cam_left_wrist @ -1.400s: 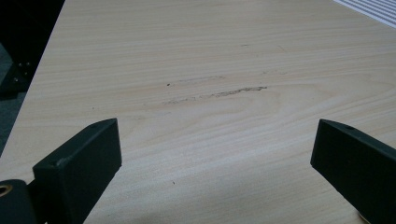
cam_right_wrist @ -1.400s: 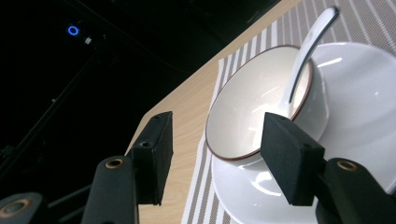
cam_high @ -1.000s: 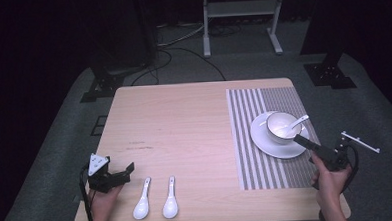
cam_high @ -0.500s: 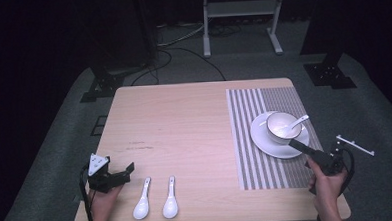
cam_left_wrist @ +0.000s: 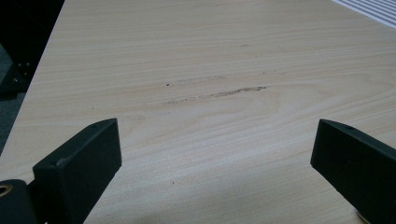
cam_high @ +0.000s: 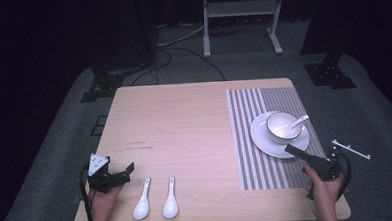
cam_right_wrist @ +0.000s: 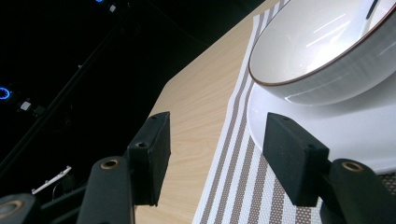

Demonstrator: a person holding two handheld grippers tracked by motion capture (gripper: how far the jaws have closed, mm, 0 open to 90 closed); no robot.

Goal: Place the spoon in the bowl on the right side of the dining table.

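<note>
A white bowl (cam_high: 283,125) with a brown rim stands on a white plate (cam_high: 265,140) on the striped placemat (cam_high: 245,138) at the table's right; a white spoon (cam_high: 298,120) rests in it. My right gripper (cam_high: 291,149) sits at the plate's front edge, pointing at it, jaws open and empty. In the right gripper view the right gripper (cam_right_wrist: 217,140) faces the bowl (cam_right_wrist: 327,51), plate (cam_right_wrist: 336,135) and placemat (cam_right_wrist: 243,186) close up, rolled to one side. Two white spoons (cam_high: 142,200) (cam_high: 170,199) lie at the front left. Just left of them my left gripper (cam_high: 126,171) (cam_left_wrist: 217,140) is open over bare wood.
The wooden table (cam_high: 184,121) has a faint scuff mark (cam_left_wrist: 215,93) ahead of the left gripper. On the grey floor behind it are a metal stand's legs (cam_high: 240,23), cables (cam_high: 181,46) and dark tripod bases (cam_high: 103,84) (cam_high: 330,69).
My right gripper has shifted slightly left and toward the table's front, along the plate's front rim. The left gripper and both loose spoons have stayed put.
</note>
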